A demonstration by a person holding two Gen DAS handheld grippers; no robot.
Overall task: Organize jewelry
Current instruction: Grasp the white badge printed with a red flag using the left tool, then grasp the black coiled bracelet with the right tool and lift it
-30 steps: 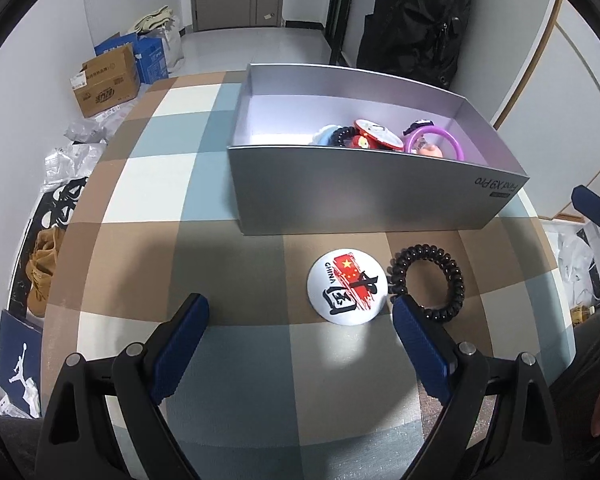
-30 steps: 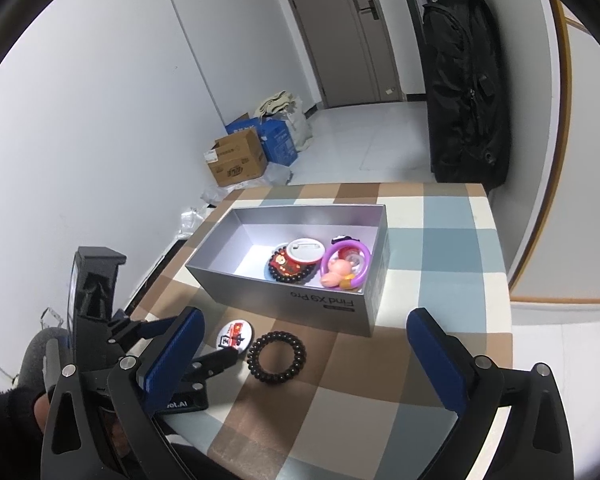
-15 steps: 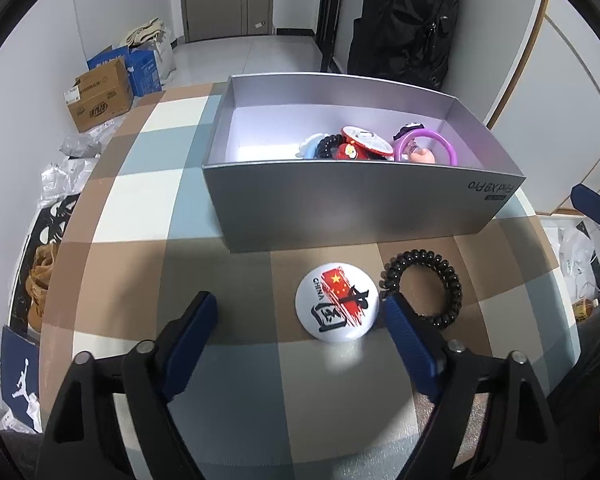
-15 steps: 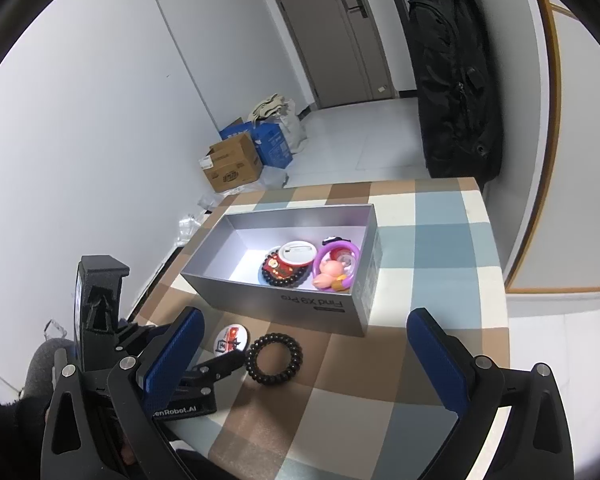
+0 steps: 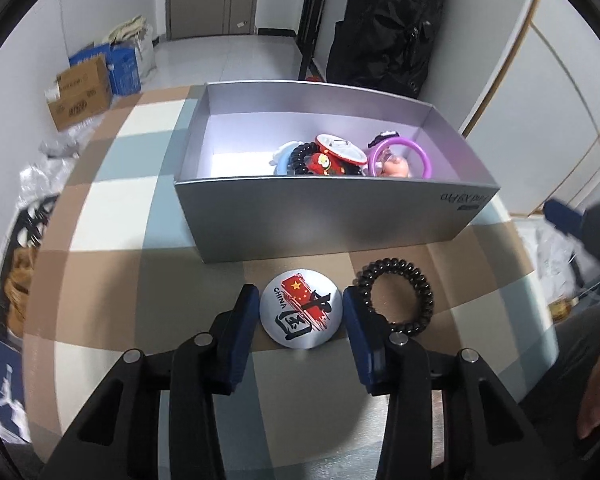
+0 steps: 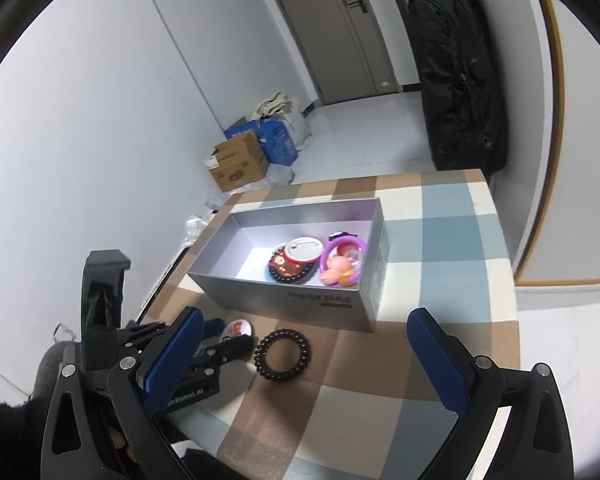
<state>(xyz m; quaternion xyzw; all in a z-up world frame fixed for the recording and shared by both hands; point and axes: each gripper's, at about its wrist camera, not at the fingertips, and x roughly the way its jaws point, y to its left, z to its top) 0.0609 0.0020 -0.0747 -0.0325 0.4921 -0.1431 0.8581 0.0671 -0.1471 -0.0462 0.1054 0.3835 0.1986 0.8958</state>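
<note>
Straddling round CHINA badge (image 5: 301,313), left gripper (image 5: 300,312) has jaws partly closed, pads just beside badge edges, grip not confirmed. Badge lies flat on checked tablecloth (image 5: 112,216), just in front of silver box (image 5: 332,220); black coil hair tie (image 5: 396,300) just right of badge, touching right pad.

Risk: domed, thin badge may squirt out or pad may snag hair tie.

Right gripper (image 6: 300,356) hangs wide open, empty, well back from box. Right wrist view shows box contents fully; left wrist view shows badge print.
</note>
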